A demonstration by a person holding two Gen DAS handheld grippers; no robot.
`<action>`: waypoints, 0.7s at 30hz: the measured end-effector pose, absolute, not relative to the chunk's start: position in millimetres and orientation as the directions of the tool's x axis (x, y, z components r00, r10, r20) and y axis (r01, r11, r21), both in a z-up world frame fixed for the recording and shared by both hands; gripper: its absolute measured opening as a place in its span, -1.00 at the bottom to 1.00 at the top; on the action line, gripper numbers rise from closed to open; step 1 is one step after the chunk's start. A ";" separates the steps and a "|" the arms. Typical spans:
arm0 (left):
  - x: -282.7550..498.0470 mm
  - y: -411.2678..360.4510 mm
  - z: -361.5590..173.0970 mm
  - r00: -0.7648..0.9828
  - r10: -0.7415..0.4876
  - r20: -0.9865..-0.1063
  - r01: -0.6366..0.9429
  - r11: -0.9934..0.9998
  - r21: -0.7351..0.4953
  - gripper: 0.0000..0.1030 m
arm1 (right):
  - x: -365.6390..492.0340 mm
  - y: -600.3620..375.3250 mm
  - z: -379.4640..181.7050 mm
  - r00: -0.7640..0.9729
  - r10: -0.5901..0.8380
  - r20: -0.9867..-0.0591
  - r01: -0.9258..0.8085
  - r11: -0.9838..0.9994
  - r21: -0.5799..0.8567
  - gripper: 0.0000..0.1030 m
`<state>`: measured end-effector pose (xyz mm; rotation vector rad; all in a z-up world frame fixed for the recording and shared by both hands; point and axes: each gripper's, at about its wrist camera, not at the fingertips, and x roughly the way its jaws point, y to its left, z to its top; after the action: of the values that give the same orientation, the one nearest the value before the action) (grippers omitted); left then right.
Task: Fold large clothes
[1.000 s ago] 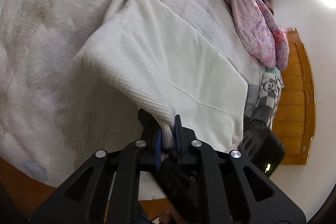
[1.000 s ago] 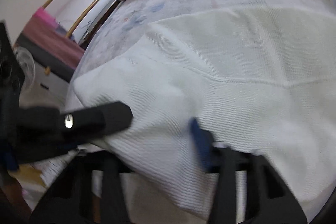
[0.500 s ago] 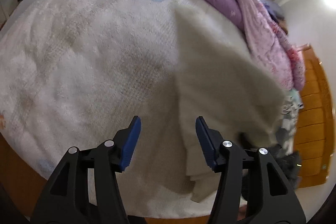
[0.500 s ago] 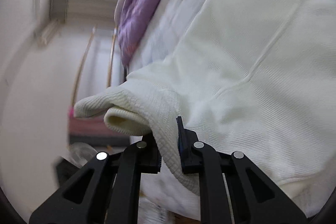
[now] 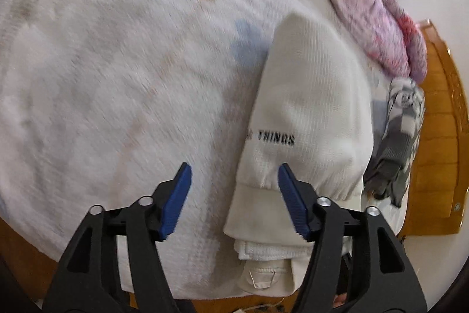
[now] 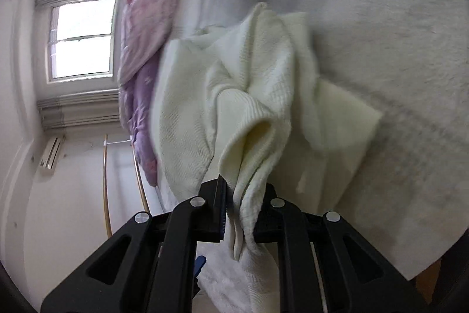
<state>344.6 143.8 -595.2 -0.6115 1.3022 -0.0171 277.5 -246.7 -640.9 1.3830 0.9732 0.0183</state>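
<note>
In the left wrist view, the left gripper [image 5: 233, 195] has just been opening and its blue pads [image 5: 176, 201] now stand apart above the white bedspread [image 5: 117, 78], gripping nothing; the folded cream sweater [image 5: 307, 107] lies just beside them. In the right wrist view, the right gripper [image 6: 243, 213] is clamped on a bunched fold of the cream sweater [image 6: 258, 107].

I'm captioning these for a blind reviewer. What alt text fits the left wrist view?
A folded cream sweater printed with "THINGS" lies on a fluffy white bedspread, its hem end between the blue pads of the open left gripper, which has just been opening and presses on nothing. A purple and pink quilt and a wooden headboard sit beyond.
</note>
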 end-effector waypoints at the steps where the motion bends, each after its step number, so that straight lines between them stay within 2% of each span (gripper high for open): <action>1: 344.2 138.9 -601.1 0.273 -0.352 -0.895 -0.320 0.844 -0.430 0.25 | 281.3 -243.7 -643.5 0.619 0.546 -0.565 0.512 0.265 0.817 -0.78; 8: 338.1 119.3 -619.1 0.262 -0.376 -0.889 -0.328 0.831 -0.448 0.36 | 315.8 -246.3 -592.7 0.621 0.557 -0.551 0.358 0.423 0.832 -0.78; 10: 336.4 114.9 -621.9 0.253 -0.371 -0.893 -0.327 0.836 -0.440 0.44 | 319.6 -255.7 -602.0 0.591 0.544 -0.596 0.392 0.452 0.801 -0.75; 13: 334.1 112.6 -630.0 0.234 -0.368 -0.900 -0.361 0.826 -0.432 0.44 | 319.7 -259.9 -639.1 0.433 0.558 -0.708 0.527 0.480 0.701 -0.54; 15: 333.3 112.0 -632.3 0.233 -0.366 -0.901 -0.372 0.822 -0.431 0.50 | 309.8 -267.6 -640.4 0.408 0.511 -0.757 0.570 0.505 0.648 -0.13; 16: 332.7 112.3 -634.3 0.232 -0.366 -0.901 -0.374 0.822 -0.430 0.51 | 306.0 -271.4 -636.3 0.413 0.496 -0.764 0.571 0.512 0.641 -0.04; 18: 332.9 112.1 -637.2 0.229 -0.375 -0.898 -0.378 0.816 -0.438 0.51 | 302.1 -282.9 -624.6 0.430 0.448 -0.784 0.563 0.546 0.620 0.35; 21: 332.4 115.6 -642.5 0.246 -0.404 -0.881 -0.406 0.782 -0.473 0.55 | 302.5 -298.4 -631.1 0.434 0.452 -0.779 0.560 0.542 0.626 0.50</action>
<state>332.4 115.6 -642.5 -0.7306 1.3585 0.0013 302.5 -298.4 -631.1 1.0621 1.1820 -0.0858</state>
